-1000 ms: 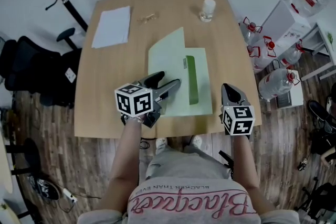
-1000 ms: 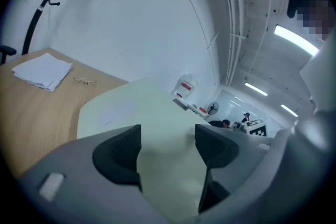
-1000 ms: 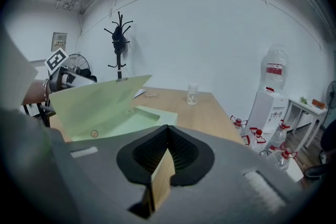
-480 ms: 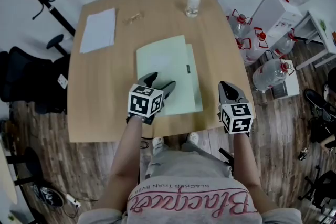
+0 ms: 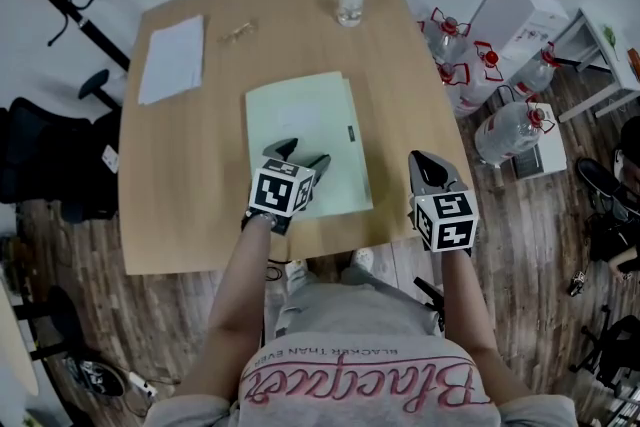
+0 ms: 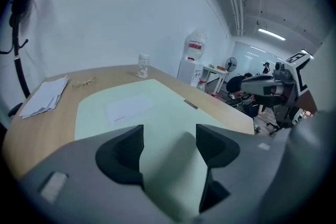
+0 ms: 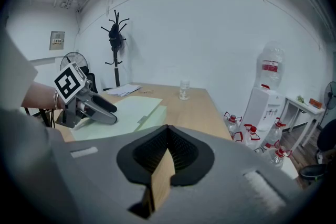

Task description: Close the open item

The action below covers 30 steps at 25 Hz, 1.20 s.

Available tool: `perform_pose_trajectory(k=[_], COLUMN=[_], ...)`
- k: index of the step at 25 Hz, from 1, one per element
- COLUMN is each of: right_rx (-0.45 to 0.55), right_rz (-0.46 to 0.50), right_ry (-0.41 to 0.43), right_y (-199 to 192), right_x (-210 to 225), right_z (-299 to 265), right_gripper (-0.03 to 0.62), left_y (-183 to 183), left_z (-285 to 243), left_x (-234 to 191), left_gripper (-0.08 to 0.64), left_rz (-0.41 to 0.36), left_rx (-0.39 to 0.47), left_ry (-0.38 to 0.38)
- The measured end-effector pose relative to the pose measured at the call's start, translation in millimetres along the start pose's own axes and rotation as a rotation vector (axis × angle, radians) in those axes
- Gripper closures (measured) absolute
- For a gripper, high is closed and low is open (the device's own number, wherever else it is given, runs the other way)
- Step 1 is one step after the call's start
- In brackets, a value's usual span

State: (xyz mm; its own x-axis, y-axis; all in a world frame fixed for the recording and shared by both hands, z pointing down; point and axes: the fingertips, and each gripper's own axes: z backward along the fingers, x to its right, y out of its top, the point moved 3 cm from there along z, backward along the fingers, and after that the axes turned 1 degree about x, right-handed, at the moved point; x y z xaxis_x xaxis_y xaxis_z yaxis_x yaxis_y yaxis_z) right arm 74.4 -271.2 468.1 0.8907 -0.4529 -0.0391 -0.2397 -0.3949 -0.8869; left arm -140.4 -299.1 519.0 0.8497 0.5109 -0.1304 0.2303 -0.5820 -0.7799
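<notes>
Since a moment ago the green folder (image 5: 300, 125) has gone from open to shut. Its top cover now lies flat, and the dark strip inside is hidden.

The left gripper (image 5: 303, 153) has its jaws wide apart, and they are closing a little. Nothing is between them. In the left gripper view the jaws (image 6: 169, 139) hang over the near part of the folder (image 6: 136, 107), and only the pale green cover shows in the gap. I cannot tell if they touch the cover.

The right gripper (image 5: 420, 161) has its jaws shut tight with nothing in them. In the right gripper view they (image 7: 167, 148) meet in one line. This gripper sits near the right edge of the surface, to the right of the folder and not touching it.

The folder lies in the middle of the wooden surface (image 5: 190, 175), close to the near edge. A white label (image 6: 128, 109) is on its cover, and a small tab (image 5: 352, 133) is at its right side.

Farther back there is a stack of white paper (image 5: 172, 58) at the left, a pair of glasses (image 5: 236, 32) in the middle, and a clear glass (image 5: 350, 2) at the right. Big water bottles (image 5: 508, 130) stand on the floor to the right of the surface.
</notes>
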Motion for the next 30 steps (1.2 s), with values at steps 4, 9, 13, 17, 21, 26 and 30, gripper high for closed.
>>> perform_pose_trajectory(k=[4, 9, 13, 17, 21, 26, 30], right_rx=[0.0, 0.005, 0.004, 0.005, 0.006, 0.006, 0.009], right_rz=[-0.002, -0.001, -0.003, -0.008, -0.015, -0.024, -0.03], right_ry=[0.005, 0.016, 0.026, 0.033, 0.034, 0.037, 0.035], right_y=[1, 3, 3, 2, 1, 1, 2], right_x=[2, -1, -5, -10, -14, -20, -22], right_z=[-1, -3, -5, -7, -9, -13, -13], right_gripper=[0.589, 0.589, 0.589, 0.589, 0.589, 0.589, 0.589], left_y=[-5, -9, -12, -11, -14, -20, -14], left_z=[-9, -16, -21, -28, -30, -34, -34], left_x=[5, 11, 12, 16, 16, 16, 22], left_gripper=[0.23, 0.227, 0.222, 0.233, 0.238, 0.241, 0.269], left_rz=[-0.031, -0.071, -0.107, -0.172, -0.173, -0.179, -0.22], left_rx=[-0.047, -0.09, -0.118, -0.126, -0.174, -0.259, -0.259], left_ry=[-0.004, -0.007, 0.015, 0.039, 0.046, 0.048, 0.04])
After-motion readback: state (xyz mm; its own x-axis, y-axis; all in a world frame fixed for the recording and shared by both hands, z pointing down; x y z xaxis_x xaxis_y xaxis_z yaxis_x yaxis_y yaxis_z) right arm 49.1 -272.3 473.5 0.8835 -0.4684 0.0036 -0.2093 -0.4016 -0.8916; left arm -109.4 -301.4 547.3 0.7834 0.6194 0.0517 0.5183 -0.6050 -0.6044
